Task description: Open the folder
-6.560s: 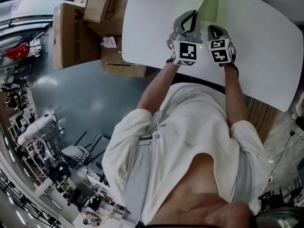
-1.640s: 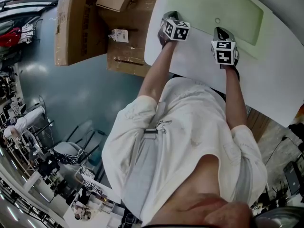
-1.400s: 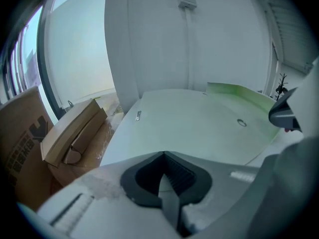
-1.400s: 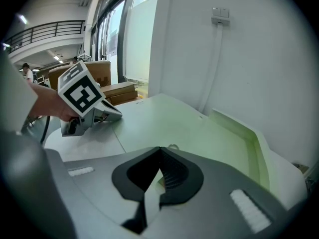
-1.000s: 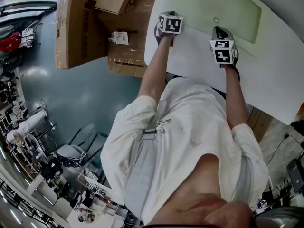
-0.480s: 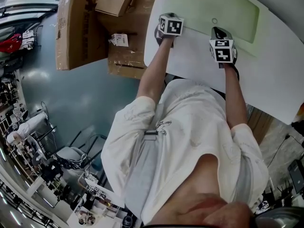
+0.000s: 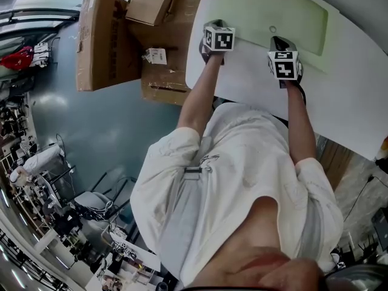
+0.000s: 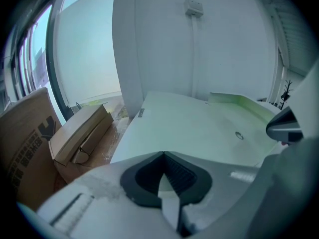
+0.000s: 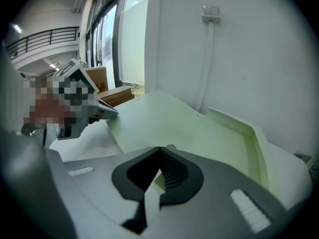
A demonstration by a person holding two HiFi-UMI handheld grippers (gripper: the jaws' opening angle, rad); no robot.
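whereas several seconds ago only a narrow green strip showed between the two grippers, the folder (image 7: 273,11) now lies spread wide and flat across the far part of the white table (image 7: 351,102). the left gripper (image 7: 212,24) and right gripper (image 7: 280,41) sit at its near edge, each with its jaws together on nothing. over the last second hardly anything has shifted, so the opening looks finished.

folder (image 7: 267,11) on table (image 7: 357,96), boxes (image 7: 100,41) left of table (on floor)
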